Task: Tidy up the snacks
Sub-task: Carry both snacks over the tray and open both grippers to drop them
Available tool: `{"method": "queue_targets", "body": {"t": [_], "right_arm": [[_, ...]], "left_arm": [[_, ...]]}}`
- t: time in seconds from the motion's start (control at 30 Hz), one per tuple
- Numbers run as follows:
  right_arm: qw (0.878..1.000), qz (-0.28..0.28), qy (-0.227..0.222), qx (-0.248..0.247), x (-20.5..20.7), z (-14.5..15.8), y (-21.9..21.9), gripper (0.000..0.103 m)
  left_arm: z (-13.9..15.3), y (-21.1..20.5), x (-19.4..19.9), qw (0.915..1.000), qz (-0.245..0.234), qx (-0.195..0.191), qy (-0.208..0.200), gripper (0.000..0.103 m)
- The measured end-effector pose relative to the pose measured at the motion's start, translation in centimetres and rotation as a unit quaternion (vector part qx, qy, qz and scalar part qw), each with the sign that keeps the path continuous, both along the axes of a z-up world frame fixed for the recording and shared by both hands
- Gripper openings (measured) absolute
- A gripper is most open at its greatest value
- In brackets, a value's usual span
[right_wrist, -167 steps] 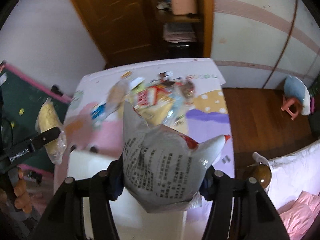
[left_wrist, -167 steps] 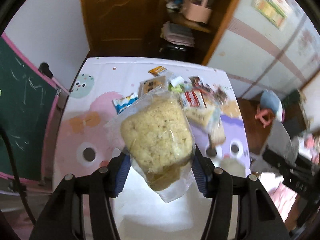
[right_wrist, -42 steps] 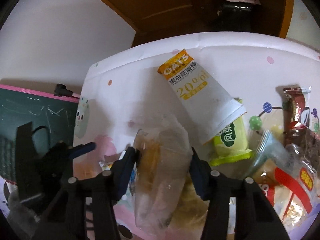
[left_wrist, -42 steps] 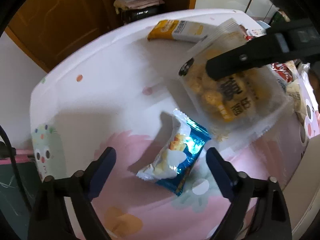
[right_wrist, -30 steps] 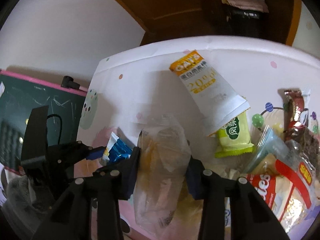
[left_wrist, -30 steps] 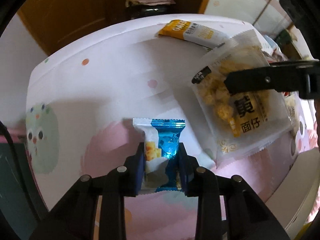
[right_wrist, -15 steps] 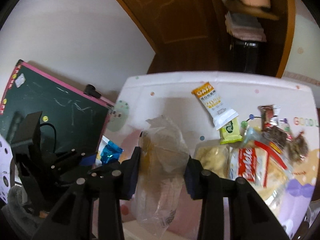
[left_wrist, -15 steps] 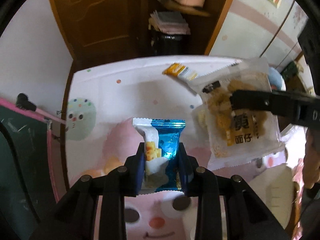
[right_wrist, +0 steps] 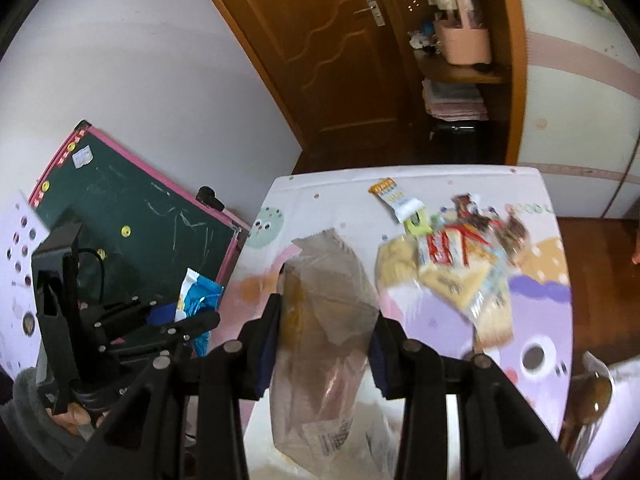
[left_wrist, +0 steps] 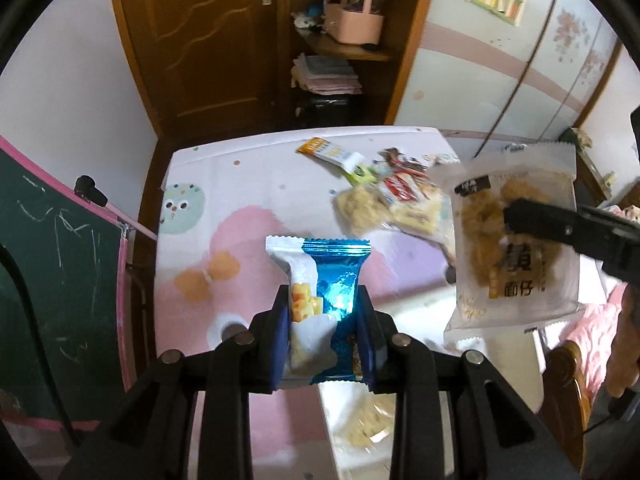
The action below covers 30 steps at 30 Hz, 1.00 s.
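My left gripper [left_wrist: 322, 312] is shut on a small blue and white snack packet [left_wrist: 320, 280] and holds it upright, high above the pink cartoon table [left_wrist: 192, 216]. My right gripper [right_wrist: 326, 320] is shut on a clear bag of yellow puffed snacks [right_wrist: 324, 304], also lifted above the table. That bag [left_wrist: 516, 240] shows at the right of the left wrist view, and the blue packet [right_wrist: 198, 296] at the left of the right wrist view. A pile of loose snacks [left_wrist: 396, 200] lies at the table's far right.
An orange oat bar packet [left_wrist: 328, 152] lies near the far table edge. A white bin with a snack bag inside [left_wrist: 368, 424] is below my grippers. A green chalkboard [left_wrist: 52, 264] leans at the left. A wooden door and shelves [left_wrist: 240, 40] stand behind.
Both grippers have risen and pulled back from the table with their packets held. The table and the snack pile now look smaller and farther.
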State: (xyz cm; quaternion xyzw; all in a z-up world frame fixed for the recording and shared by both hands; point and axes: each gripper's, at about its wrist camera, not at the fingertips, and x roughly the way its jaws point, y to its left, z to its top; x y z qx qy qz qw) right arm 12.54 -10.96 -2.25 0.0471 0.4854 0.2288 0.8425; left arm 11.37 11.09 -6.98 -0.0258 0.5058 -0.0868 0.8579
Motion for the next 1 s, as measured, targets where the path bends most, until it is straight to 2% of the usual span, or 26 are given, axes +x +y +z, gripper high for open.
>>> {"method": "queue_targets", "body": {"t": [0.17,0.33,0.43,0.6,0.73,0.9,1.0], "right_arm": [[1.000,-0.022,-0.003,-0.016,-5.8,0.2,-1.7,0.039],[0.998,-0.044,-0.013,-0.045,-10.8,-0.1,-3.3,0.039],[0.997,-0.053,-0.006,-0.050,-12.7,-0.7,-4.3,0.039],[0.996,-0.056,0.007,-0.071,-14.3,-2.3,-5.1,0.039],[0.994,-0.053,0.036,-0.084,-13.9,-4.2,-5.5,0.039],[0.991,-0.038,0.046,-0.118,-13.6,-6.0,-5.0,0.040],[0.990,-0.030,0.058,-0.125,-13.5,-7.0,-4.6,0.041]], "left_arm": [[0.8,-1.8,-4.2,0.9998,-0.007,-0.020,0.003,0.028],[1.1,-3.9,-7.3,0.9997,-0.008,-0.021,-0.005,0.028],[1.0,-5.0,-8.5,0.9999,-0.007,-0.009,-0.012,0.028],[-0.4,-6.6,-8.9,0.9997,-0.014,0.020,-0.006,0.028],[-1.8,-7.7,-8.7,0.9984,-0.019,0.053,0.000,0.028],[-4.8,-8.4,-7.6,0.9975,-0.018,0.053,0.042,0.028],[-5.7,-8.7,-7.5,0.9967,-0.021,0.058,0.052,0.028]]}}
